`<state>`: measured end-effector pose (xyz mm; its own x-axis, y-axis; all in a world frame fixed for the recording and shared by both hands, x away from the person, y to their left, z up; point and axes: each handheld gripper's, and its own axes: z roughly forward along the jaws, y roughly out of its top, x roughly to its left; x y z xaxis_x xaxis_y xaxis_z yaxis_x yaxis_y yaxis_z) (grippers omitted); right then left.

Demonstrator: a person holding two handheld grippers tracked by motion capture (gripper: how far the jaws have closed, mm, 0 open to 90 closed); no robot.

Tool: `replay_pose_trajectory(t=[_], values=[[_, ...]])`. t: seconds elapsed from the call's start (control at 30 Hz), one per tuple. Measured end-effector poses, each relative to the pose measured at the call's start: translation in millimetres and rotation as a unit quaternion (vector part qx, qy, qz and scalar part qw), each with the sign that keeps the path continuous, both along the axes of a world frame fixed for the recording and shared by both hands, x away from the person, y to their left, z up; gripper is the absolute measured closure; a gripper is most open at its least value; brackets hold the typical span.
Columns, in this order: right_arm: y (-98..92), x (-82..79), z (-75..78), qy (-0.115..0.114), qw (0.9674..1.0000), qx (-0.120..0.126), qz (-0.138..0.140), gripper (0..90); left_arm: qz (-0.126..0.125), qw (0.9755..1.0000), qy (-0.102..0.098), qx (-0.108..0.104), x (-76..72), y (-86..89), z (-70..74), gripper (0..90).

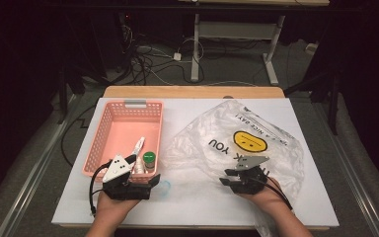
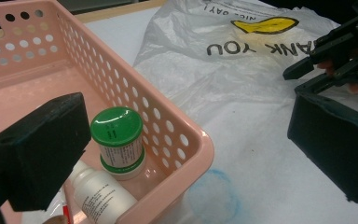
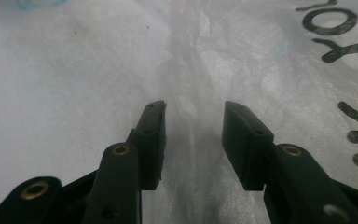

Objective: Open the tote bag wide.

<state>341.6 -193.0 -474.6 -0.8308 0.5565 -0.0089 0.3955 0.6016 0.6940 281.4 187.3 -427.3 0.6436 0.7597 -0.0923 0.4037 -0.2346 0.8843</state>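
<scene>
Two tools work this tabletop, and the thing in hand is a thin clear plastic bag with black lettering and a yellow face printed on it. It lies crumpled and spread flat on the right half of the white surface, its left edge near the pink basket. The right tool sits at the bag's near edge, over the plastic. In the right gripper view its two black jaws stand partly open, with a raised fold of the bag running up between them; the pads are not pressing on it (a clear gap shows on each side), so nothing is held.

The left tool is at the near right corner of the basket. In the left gripper view its jaws are wide apart, one over the inside of the basket and the other outside above the tabletop, with the basket's wall between them and nothing gripped.

Inside the basket, in its near right corner, a small jar with a green lid stands upright, with a white bottle lying just beside it. A faint blue ring mark shows on the tabletop just outside the basket's corner
</scene>
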Motion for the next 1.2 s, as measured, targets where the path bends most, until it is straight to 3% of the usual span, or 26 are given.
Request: replay_pose_trajectory(t=[0.07, 0.1, 0.13, 0.23, 0.5, 0.8, 0.87, 1.07, 1.2], values=[[0.4, 1.8, -0.5, -0.002, 1.0, -0.003, -0.005, 74.9, -0.001, 1.0, 0.0, 0.0, -0.2, 0.3, 0.2, 0.0], [0.4, 1.8, -0.5, -0.002, 1.0, -0.003, -0.005, 74.9, -0.001, 1.0, -0.001, 0.0, -0.4, 0.5, 0.4, 0.0], [-1.3, 2.3, -0.3, -0.005, 1.0, -0.003, -0.008, 84.3, -0.001, 1.0, -0.001, 0.0, -0.7, 0.7, 0.7, 0.0], [-3.6, 2.6, -0.6, -0.007, 0.9999, 0.002, -0.015, 90.0, 0.0, 1.0, -0.002, 0.0, -0.8, 1.3, 1.2, 0.0], [-20.7, 5.3, 5.3, -0.031, 0.9961, 0.058, -0.059, 90.0, -0.001, 1.0, -0.001, 0.001, -0.1, 0.9, 0.6, 0.0], [-33.2, 2.8, 26.5, -0.081, 0.9874, 0.108, -0.082, 90.0, -0.002, 1.0, -0.002, 0.002, -0.7, 0.7, 0.9, 0.0], [-34.9, 3.3, 33.4, -0.093, 0.9839, 0.124, -0.088, 90.0, -0.001, 1.0, -0.002, 0.0, -0.3, 1.2, 0.5, 0.0], [-36.2, 4.9, 45.1, -0.102, 0.9786, 0.151, -0.095, 90.0, -0.003, 1.0, -0.001, -0.002, 0.7, 1.1, 0.4, 0.0], [-35.8, 8.0, 56.4, -0.122, 0.9753, 0.149, -0.108, 90.0, -0.004, 1.0, -0.002, -0.002, 1.5, 2.4, 0.6, 0.0]])
